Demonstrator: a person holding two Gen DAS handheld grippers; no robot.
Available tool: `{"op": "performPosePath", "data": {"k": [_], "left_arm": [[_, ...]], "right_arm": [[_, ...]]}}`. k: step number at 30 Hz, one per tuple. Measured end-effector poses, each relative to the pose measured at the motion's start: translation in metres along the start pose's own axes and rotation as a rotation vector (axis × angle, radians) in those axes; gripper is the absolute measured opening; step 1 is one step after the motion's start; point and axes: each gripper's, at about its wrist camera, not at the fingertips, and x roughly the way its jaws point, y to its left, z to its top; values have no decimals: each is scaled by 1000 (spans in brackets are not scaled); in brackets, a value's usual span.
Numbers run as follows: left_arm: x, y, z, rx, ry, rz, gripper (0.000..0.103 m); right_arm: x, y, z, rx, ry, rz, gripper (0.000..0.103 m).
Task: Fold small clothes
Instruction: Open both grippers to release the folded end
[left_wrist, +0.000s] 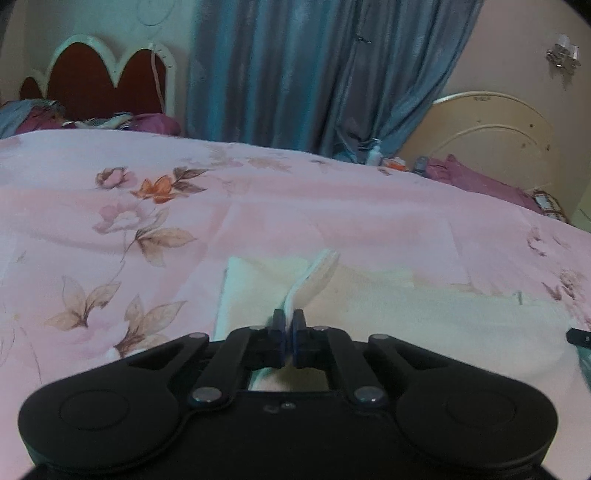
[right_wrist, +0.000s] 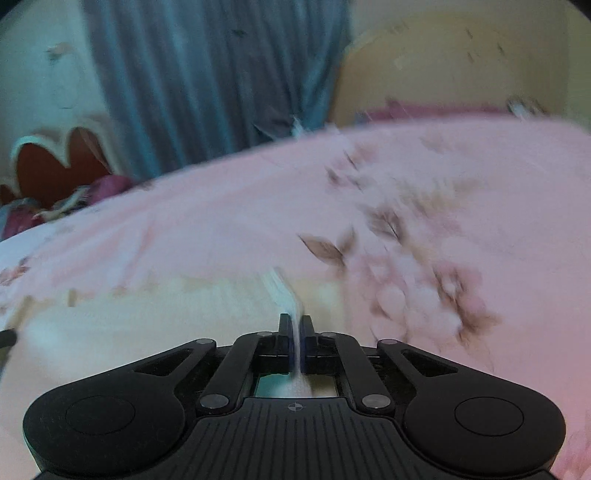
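Note:
A small cream-white garment (left_wrist: 424, 314) lies spread on the pink floral bedsheet (left_wrist: 258, 206). My left gripper (left_wrist: 289, 319) is shut on a pinched edge of the garment, which sticks up in a white fold (left_wrist: 314, 275) between the fingers. In the right wrist view the garment (right_wrist: 166, 317) lies to the left, and my right gripper (right_wrist: 295, 325) is shut on another raised edge of it (right_wrist: 284, 291). That view is motion-blurred. A tip of the right gripper shows at the left view's right edge (left_wrist: 578, 336).
The bed fills both views. A red and white headboard (left_wrist: 99, 74) with pillows and bedding stands at the far left. A blue curtain (left_wrist: 295, 74) hangs behind. A cream footboard (left_wrist: 491, 136), purple cloth (left_wrist: 476, 177) and small bottles (left_wrist: 375, 153) lie far right.

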Motion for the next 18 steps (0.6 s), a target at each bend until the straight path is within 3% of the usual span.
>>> {"op": "performPosePath", "data": {"k": [4,5,6,7,8,10,18], "left_arm": [[0,-4,0,-11,-2,27,4],[-2,-4,1,-19,0,11,6],[-5,-4,2,-21,-5,11,14],[-9,-5,3,-13,-12,16,20],[-14,-6,3,-5,-21,20,22],[-25,-7,3,12,-37,13,23],[-62,-30,-10,70,-43,-81,33]], "right_arm": [[-8,10,1,-26,-11,0,2],[-14,10,1,-22,-28,3,3],[-20,12,2,-24,-49,6,4],[-27,14,4,-31,-66,12,13],[-31,18,5,-39,-78,21,33],[-40,28,5,-57,-103,46,57],[-50,78,-15,-128,-28,139,57]]}}
